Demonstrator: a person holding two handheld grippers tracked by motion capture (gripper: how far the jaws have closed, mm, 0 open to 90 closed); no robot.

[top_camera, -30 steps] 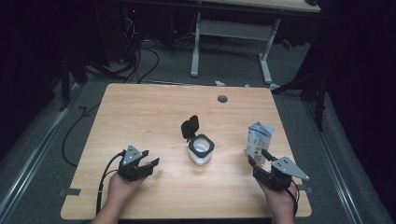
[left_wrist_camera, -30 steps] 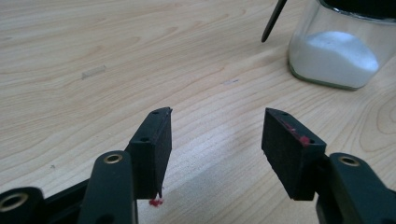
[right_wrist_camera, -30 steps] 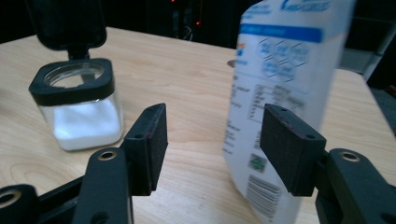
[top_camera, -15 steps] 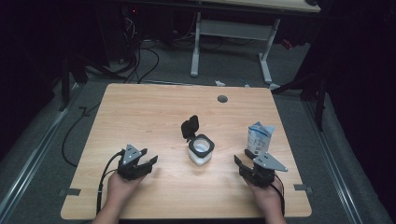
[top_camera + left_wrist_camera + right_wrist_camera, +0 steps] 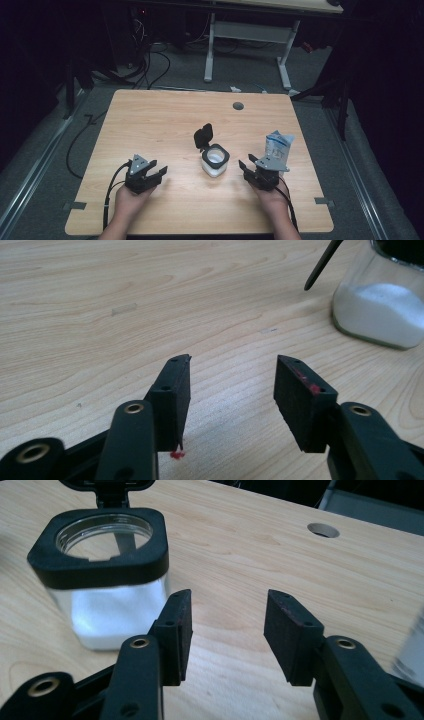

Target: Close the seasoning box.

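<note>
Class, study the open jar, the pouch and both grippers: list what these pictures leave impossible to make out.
- Pouch: print too small in the high view; a blurred sliver, cut by the right edge, in the right gripper view.
- Jar: lid cut by the top edge; white contents unidentifiable.
- Right gripper: partly hidden under its grey plate.

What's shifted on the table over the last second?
The right gripper slid left from beside the pouch toward the open jar; its jaws have just been closing, with nothing between them. The left gripper kept its place, its jaws also closing on nothing. Jar and pouch stayed put.
</note>
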